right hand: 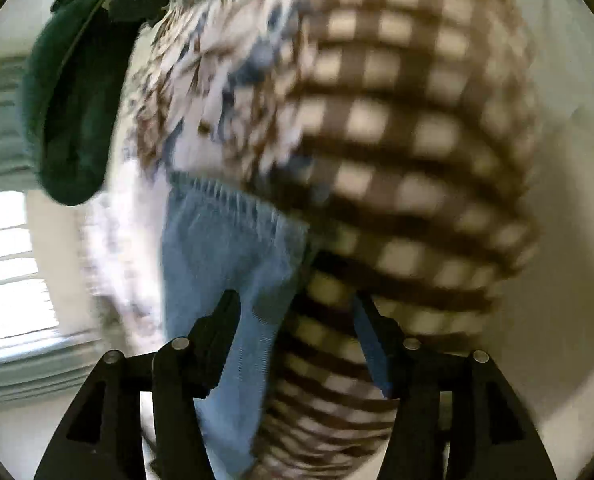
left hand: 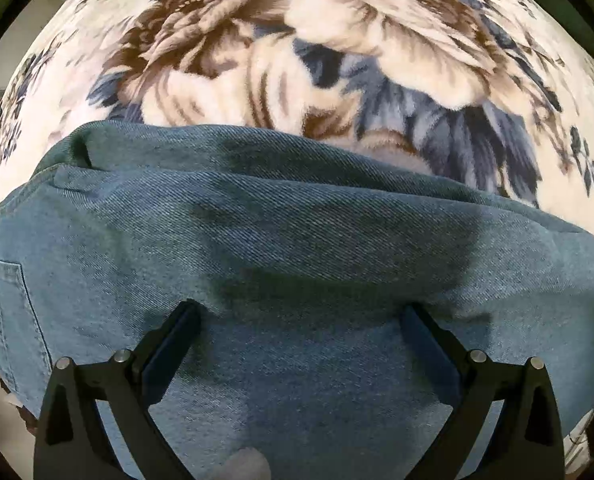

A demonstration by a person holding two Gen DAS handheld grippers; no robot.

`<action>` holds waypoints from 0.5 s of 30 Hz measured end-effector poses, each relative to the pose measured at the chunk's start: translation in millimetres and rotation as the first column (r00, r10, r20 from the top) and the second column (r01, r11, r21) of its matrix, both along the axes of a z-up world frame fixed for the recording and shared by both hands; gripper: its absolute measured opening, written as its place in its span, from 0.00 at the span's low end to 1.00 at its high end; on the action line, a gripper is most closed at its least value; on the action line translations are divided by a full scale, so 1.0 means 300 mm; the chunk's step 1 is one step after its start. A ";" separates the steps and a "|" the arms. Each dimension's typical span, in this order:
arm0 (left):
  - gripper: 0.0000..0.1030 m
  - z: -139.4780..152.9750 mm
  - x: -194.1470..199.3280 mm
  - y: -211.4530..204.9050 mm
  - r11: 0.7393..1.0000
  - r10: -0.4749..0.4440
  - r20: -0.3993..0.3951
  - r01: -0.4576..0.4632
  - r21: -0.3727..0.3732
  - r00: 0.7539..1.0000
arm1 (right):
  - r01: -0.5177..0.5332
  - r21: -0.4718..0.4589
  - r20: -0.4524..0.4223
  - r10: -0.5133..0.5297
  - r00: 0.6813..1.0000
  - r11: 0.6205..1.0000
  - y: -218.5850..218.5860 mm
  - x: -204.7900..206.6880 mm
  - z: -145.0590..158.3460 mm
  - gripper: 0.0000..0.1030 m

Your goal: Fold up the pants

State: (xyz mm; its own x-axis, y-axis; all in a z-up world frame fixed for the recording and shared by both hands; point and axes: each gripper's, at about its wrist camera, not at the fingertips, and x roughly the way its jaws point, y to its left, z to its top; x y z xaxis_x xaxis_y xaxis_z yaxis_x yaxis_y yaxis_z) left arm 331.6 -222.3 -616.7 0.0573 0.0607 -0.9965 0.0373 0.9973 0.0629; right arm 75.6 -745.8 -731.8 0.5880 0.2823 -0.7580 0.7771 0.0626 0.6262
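Blue denim pants (left hand: 297, 248) lie on a floral blanket (left hand: 297, 40) and fill the lower half of the left wrist view; a back pocket (left hand: 13, 312) shows at the left. My left gripper (left hand: 301, 312) is open, fingers wide apart just above the denim. In the blurred right wrist view, a pant leg (right hand: 225, 264) with a frayed hem (right hand: 225, 196) runs between the fingers. My right gripper (right hand: 297, 304) is open, its left finger (right hand: 221, 320) beside the leg.
A brown-and-cream checked blanket (right hand: 409, 152) covers the right side of the right wrist view. A dark green garment (right hand: 73, 104) lies at the far left edge of the bed. A window (right hand: 9, 272) is at the left.
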 end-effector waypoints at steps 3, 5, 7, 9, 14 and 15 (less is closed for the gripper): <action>1.00 0.001 -0.002 0.003 1.000 0.001 -0.003 -0.001 0.000 1.000 | 0.047 0.029 0.160 -0.051 0.986 0.999 0.017 0.011 -0.049 0.58; 1.00 0.003 -0.002 0.007 1.000 0.001 -0.006 -0.001 -0.002 1.000 | 0.065 0.039 0.273 -0.073 0.959 0.997 0.022 0.050 -0.062 0.58; 1.00 0.008 0.018 0.015 1.000 0.006 -0.010 -0.006 -0.004 1.000 | 0.041 0.038 0.301 -0.051 0.952 0.998 0.031 0.108 -0.086 0.58; 1.00 0.008 0.029 0.011 1.000 0.014 0.000 -0.014 -0.008 1.000 | 0.027 0.028 0.298 -0.035 0.954 0.999 0.047 0.170 -0.126 0.58; 1.00 0.015 0.025 0.023 1.000 0.019 0.008 -0.019 -0.025 1.000 | 0.051 -0.057 0.243 -0.036 0.969 0.997 0.082 0.231 -0.106 0.06; 1.00 0.026 0.024 0.031 0.999 0.026 0.006 -0.025 -0.038 1.000 | 0.058 -0.073 0.227 -0.040 0.973 0.996 0.092 0.225 -0.084 0.06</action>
